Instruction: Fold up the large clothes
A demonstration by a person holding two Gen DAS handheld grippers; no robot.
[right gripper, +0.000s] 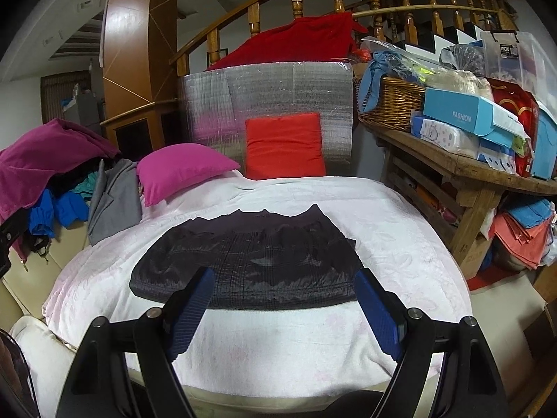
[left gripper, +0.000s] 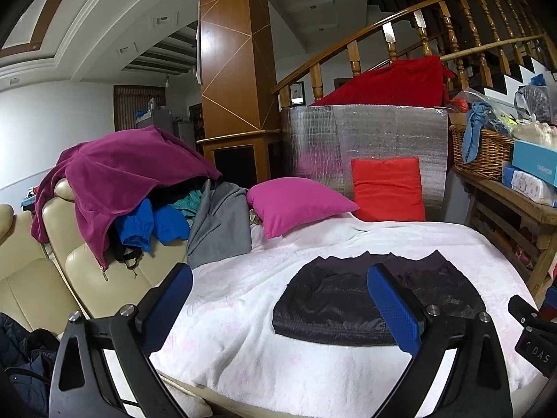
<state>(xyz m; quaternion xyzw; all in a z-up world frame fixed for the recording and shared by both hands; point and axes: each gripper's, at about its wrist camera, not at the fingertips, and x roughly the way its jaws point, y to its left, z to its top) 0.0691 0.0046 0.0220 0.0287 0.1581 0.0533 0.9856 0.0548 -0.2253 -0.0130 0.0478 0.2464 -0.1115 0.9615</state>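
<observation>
You held the left tool (left gripper: 283, 308) and the right tool (right gripper: 283, 308) with fingers spread wide and gripping nothing, both short of the dark garment (right gripper: 250, 264), which lay folded flat at the middle of the white blanket (right gripper: 400, 216) on the bed. Had you pinched low, you might have caught that blanket along with the slippery-looking fabric and dragged the fold apart. At far right, the wicker basket (right gripper: 390, 104) held blue cloth and bagged items.

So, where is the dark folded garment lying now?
The dark quilted folded garment lies flat on the white fluffy blanket, centre of the right wrist view, in front of the pink pillow and red cushion.
</observation>
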